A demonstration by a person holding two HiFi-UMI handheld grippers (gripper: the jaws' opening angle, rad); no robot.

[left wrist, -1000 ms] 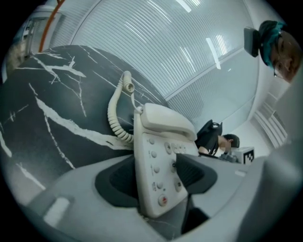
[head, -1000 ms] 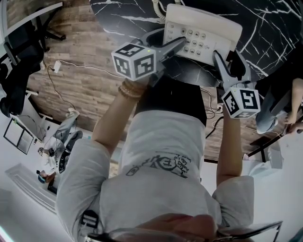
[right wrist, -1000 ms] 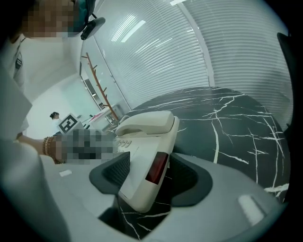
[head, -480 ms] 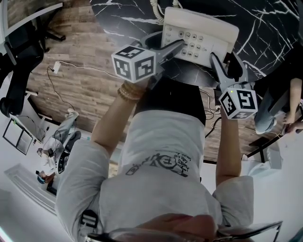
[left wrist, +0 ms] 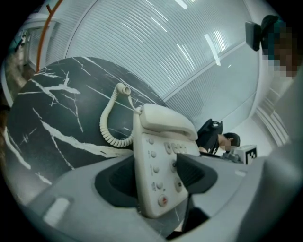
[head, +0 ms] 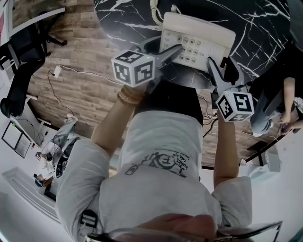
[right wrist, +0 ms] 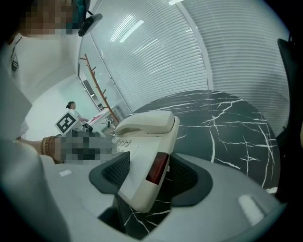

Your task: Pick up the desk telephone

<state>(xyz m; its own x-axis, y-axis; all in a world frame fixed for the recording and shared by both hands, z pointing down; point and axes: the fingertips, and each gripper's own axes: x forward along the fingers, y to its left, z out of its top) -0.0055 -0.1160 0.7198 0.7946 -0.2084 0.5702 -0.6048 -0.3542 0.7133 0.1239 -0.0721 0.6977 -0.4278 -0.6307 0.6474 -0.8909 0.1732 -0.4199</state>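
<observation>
1. i see both grippers on the near end of the cream desk telephone [head: 196, 35], one at each corner, over the rim of the black marble table [head: 123, 14].
2. the left gripper [head: 165, 46] has its jaws closed on the phone's left corner. in the left gripper view [left wrist: 156, 175] one dark pad lies on the keypad face and the other presses the underside, with the phone body [left wrist: 151, 156] clamped between them.
3. the right gripper [head: 221, 66] is pinching the right corner. in the right gripper view [right wrist: 149, 175] the phone [right wrist: 137, 156] sits tilted between the two ribbed pads, and a dark red panel [right wrist: 157, 168] on its side faces the camera.
4. neither pair of jaws is pressed together or empty: both are held apart by the thickness of the phone.
5. the handset [head: 203, 26] rests in its cradle at the far end of the phone, and i see it in both gripper views [left wrist: 165, 123] [right wrist: 144, 124].
6. the coiled cord [head: 154, 12] runs from the phone's far left side and lies curled on the marble [left wrist: 111, 123].
7. in the right gripper view the marble [right wrist: 227, 123] shows under the phone's near corner. i cannot tell whether the far end touches the table.
8. the marker cubes [head: 134, 68] [head: 235, 105] sit behind the jaws, above a wood floor [head: 80, 75].
</observation>
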